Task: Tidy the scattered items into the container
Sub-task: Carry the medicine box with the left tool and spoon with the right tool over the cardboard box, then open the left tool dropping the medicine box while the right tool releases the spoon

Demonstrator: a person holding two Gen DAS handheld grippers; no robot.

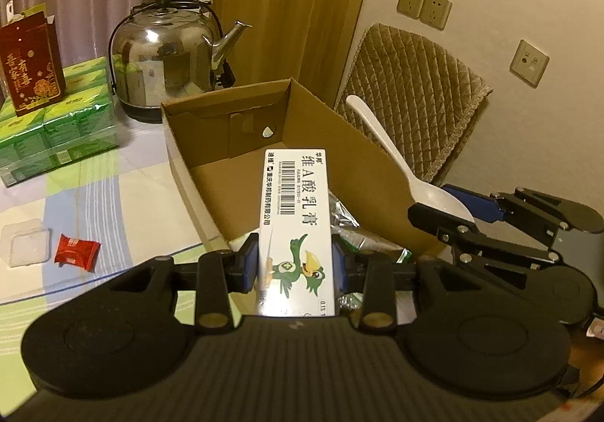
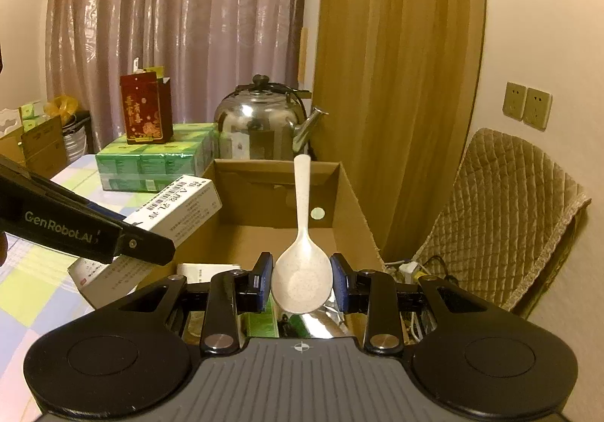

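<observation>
Holding both loads over the cardboard box (image 1: 241, 142), the step now is release. The left gripper (image 1: 295, 263) pinches a stiff white ointment carton (image 1: 296, 218) by its long sides; the right gripper (image 2: 302, 280) clamps the bowl of a smooth white plastic spoon (image 2: 302, 263), handle forward. Best to drop each low over bare floor, clear of the crinkled foil packet (image 1: 351, 229) inside. A red candy (image 1: 77, 247) lies on the tablecloth; apparently unwrapped items remain.

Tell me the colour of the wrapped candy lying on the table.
Red, with small white print; the candy shows best in the left wrist view.
</observation>
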